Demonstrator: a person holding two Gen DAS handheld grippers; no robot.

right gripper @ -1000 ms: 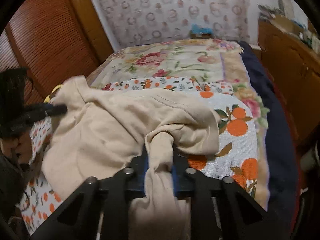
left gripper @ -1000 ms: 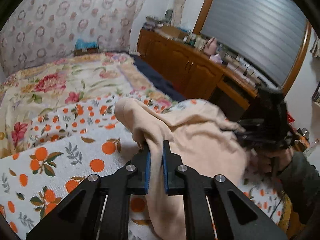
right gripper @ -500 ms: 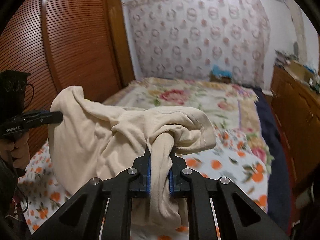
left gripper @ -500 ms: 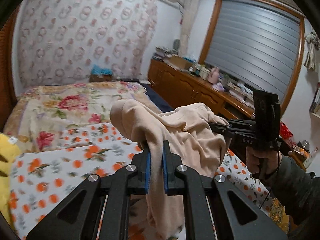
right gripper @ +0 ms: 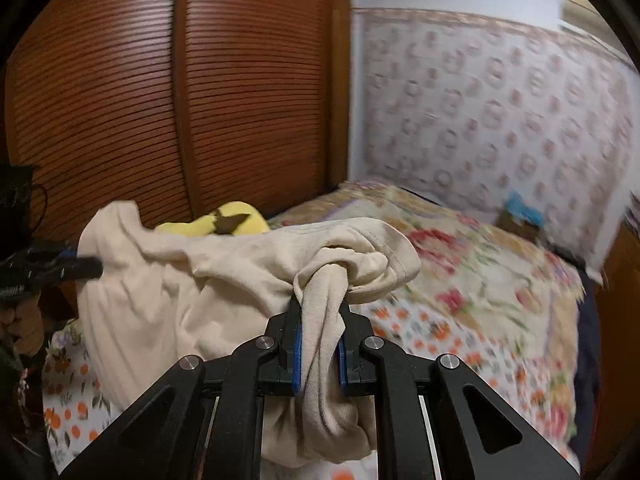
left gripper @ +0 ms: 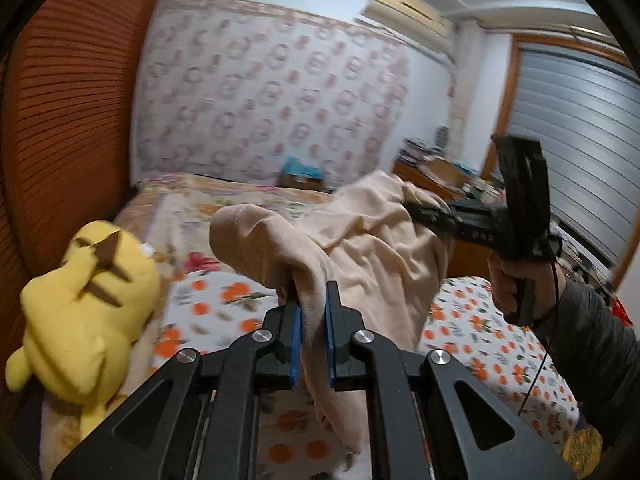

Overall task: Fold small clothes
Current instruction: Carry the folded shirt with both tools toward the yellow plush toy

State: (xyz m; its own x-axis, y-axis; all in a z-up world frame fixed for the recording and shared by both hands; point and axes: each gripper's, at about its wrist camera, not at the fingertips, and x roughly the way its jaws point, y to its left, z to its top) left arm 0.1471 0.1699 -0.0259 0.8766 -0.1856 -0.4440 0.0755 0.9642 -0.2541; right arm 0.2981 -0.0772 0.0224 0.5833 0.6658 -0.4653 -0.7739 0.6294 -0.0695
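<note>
The beige garment (left gripper: 372,248) hangs in the air above the bed (left gripper: 224,308), stretched between your two grippers and not lying flat; its cloth is bunched and wrinkled, with a loose rounded fold sticking out to the left in the left wrist view. Your left gripper (left gripper: 311,312) is closed on one twisted edge of the garment, the cloth passing between the blue pads (left gripper: 295,344) and falling down below them. Your right gripper (right gripper: 318,320) is closed in the same way on another bunched part of it, a thick rope of cloth squeezed between its pads, with a hemmed edge (right gripper: 394,256) curling over just beyond the tips. In the left wrist view you can see your right hand (left gripper: 516,280) holding the handle of the right gripper, with a grey sleeve (left gripper: 592,344) behind it and a thin black cable hanging beside the wrist. Under the garment the bed is covered by a white sheet with orange fruit print (left gripper: 480,344), and farther back by a floral quilt (right gripper: 480,264). A yellow plush toy (left gripper: 88,304) sits at the left side of the bed, close to the brown slatted wardrobe doors (right gripper: 160,100). Behind the bed there is a patterned wall covering (left gripper: 272,92), an air conditioner (left gripper: 412,8) high on the wall, and a window with a grey shutter (left gripper: 580,132) at the right. Both pictures are rather blurred.
</note>
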